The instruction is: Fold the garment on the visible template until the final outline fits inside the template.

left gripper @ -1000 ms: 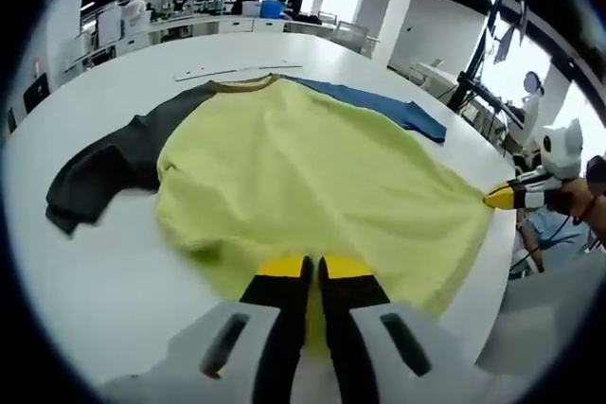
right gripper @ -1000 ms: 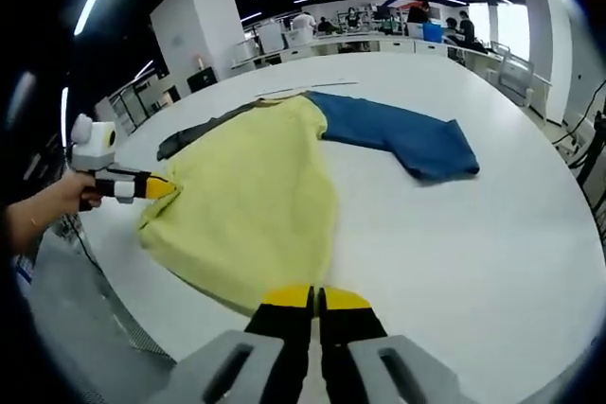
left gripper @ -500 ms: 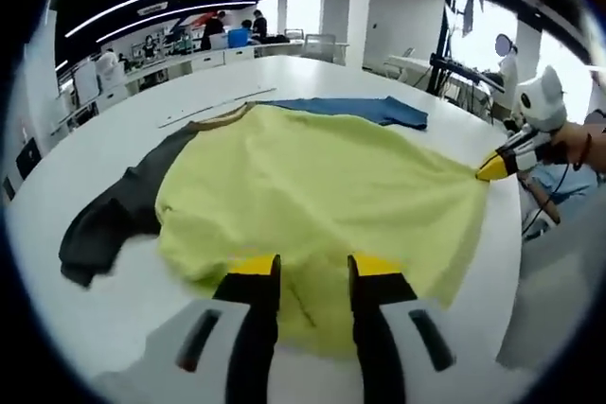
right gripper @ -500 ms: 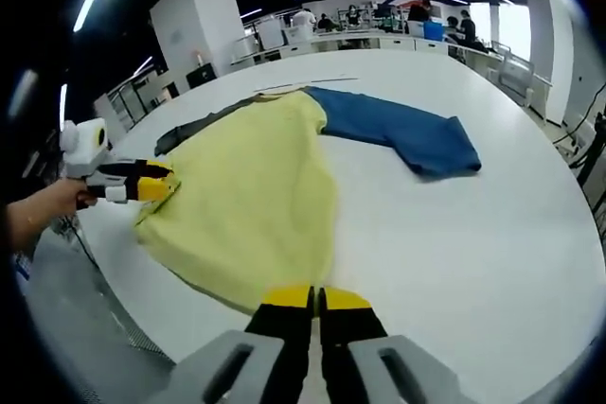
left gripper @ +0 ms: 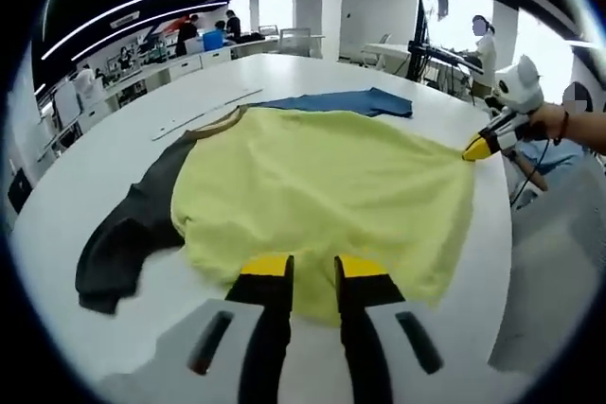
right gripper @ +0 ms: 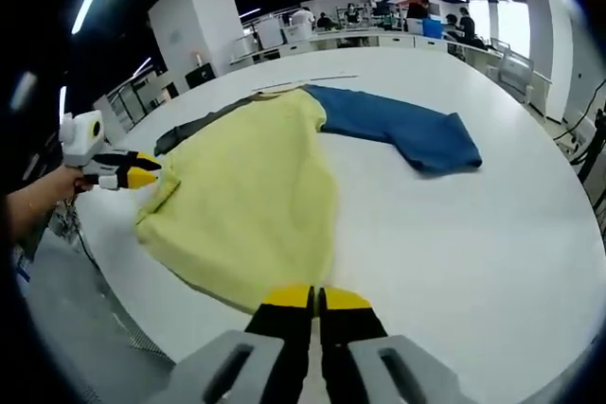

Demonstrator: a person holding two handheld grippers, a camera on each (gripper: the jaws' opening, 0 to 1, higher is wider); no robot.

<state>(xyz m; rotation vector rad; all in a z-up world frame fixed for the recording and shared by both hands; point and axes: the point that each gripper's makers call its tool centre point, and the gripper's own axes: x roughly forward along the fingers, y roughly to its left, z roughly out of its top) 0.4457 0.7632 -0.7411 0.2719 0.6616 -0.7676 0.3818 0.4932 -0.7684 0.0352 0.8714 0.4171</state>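
Note:
A T-shirt with a yellow body (left gripper: pixel 322 177), a dark grey sleeve (left gripper: pixel 128 238), a blue sleeve (left gripper: pixel 346 101) and a tan collar lies flat on the white table (left gripper: pixel 85 186). My left gripper (left gripper: pixel 313 267) hovers over the near hem, jaws a little apart with nothing between them. From the right gripper view, the left gripper (right gripper: pixel 142 177) stands just off the shirt's (right gripper: pixel 256 196) left hem corner. My right gripper (right gripper: pixel 312 298) is shut on the other hem corner. Seen from the left, the right gripper (left gripper: pixel 473 149) draws that corner out to a point at the table edge.
A thin pale strip (left gripper: pixel 204 111) lies on the table beyond the collar. The table's edge runs close behind both grippers, with grey floor (right gripper: pixel 66 319) below. Desks, chairs and people stand far back in the room. A tripod rig (left gripper: pixel 426 35) stands beyond the table.
My left gripper let go of the hem, opened wide, then narrowed its jaws and drew slightly off the corner. The right gripper kept its hold and place.

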